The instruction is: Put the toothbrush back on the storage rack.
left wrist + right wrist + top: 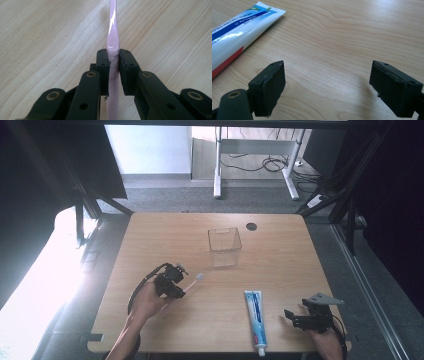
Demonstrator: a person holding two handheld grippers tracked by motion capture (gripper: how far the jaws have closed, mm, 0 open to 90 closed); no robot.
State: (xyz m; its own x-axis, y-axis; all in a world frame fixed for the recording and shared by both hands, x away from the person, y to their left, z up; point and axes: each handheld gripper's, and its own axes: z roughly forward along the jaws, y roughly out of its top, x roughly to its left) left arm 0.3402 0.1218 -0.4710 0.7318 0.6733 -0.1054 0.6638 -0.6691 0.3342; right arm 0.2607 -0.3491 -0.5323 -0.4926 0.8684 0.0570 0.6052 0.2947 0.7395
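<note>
A pink toothbrush [113,37] runs straight out between my left gripper's [114,56] pads, which press on its handle. In the high view the left gripper [181,290] sits at the table's left, and the toothbrush [194,281] points up and right toward a clear plastic box [224,246]. A white and blue toothpaste tube [255,317] lies near the front edge, cap toward me. My right gripper [295,318] stands open just right of the tube, nothing between its fingers. The toothpaste tube [239,27] lies at the upper left of the right gripper [327,82] view.
The wooden table [165,235] has a round cable hole [251,226] at the back right of the box. Dark frame posts flank both sides. A white desk frame [255,155] stands on the floor beyond the far edge.
</note>
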